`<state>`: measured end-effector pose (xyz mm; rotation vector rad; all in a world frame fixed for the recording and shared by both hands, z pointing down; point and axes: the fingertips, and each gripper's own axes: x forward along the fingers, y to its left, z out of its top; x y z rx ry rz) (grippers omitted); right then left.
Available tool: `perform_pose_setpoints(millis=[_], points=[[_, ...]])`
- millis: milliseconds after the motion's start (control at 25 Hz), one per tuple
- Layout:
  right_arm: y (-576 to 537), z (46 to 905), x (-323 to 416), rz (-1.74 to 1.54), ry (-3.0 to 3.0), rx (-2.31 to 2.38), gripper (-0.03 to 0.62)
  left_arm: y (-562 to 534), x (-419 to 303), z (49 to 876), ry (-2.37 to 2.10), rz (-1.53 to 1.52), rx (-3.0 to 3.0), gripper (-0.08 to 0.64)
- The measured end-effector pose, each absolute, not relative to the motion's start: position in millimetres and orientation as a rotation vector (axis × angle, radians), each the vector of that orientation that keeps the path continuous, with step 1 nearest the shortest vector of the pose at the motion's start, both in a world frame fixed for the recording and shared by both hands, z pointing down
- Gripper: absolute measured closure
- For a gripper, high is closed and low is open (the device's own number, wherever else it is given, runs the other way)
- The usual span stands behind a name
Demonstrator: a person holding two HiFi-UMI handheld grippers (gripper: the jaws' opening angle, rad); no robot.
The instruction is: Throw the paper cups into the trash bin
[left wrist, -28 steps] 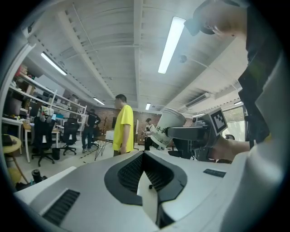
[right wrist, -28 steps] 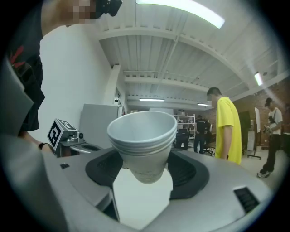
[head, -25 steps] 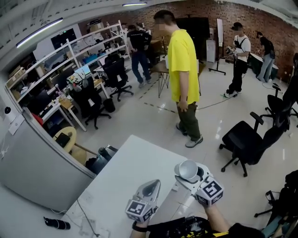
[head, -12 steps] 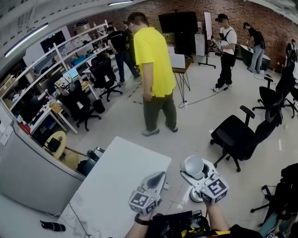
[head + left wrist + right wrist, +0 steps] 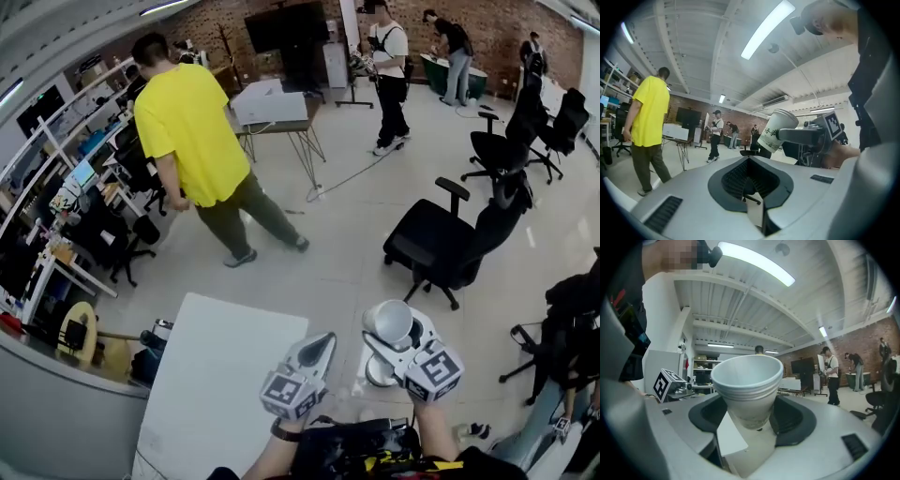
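Observation:
A stack of nested white paper cups (image 5: 388, 322) sits mouth-up in my right gripper (image 5: 382, 339), which is shut on its lower part. The right gripper view shows the cups (image 5: 747, 390) upright between the jaws of the right gripper (image 5: 749, 422). My left gripper (image 5: 325, 341) is held beside it to the left, jaws shut with nothing in them. From the left gripper view the cups (image 5: 777, 131) show printed green lettering on the side. A pale round object (image 5: 377, 373) lies on the floor under the right gripper. No trash bin is recognisable.
A white table (image 5: 216, 375) stands at the lower left, its edge beside the left gripper. A person in a yellow shirt (image 5: 187, 131) walks across the floor ahead. A black office chair (image 5: 441, 239) stands ahead on the right. Desks and chairs (image 5: 103, 234) line the left.
The view has swung right, so the table now sits further left. The person in yellow has walked leftward. Both grippers keep their pose, the cups still held.

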<state>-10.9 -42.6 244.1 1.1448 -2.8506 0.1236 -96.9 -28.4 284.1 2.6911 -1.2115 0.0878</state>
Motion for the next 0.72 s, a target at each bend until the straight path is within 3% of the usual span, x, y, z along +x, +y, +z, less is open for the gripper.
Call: perform_pose_setpoints(millis=[720], points=[[-102.1, 235.8, -11.1, 0.089, -2.714, 1.369, 0.268, -115.7, -73.8, 263.8, -0.950, 0.000, 2.859, 0.546]])
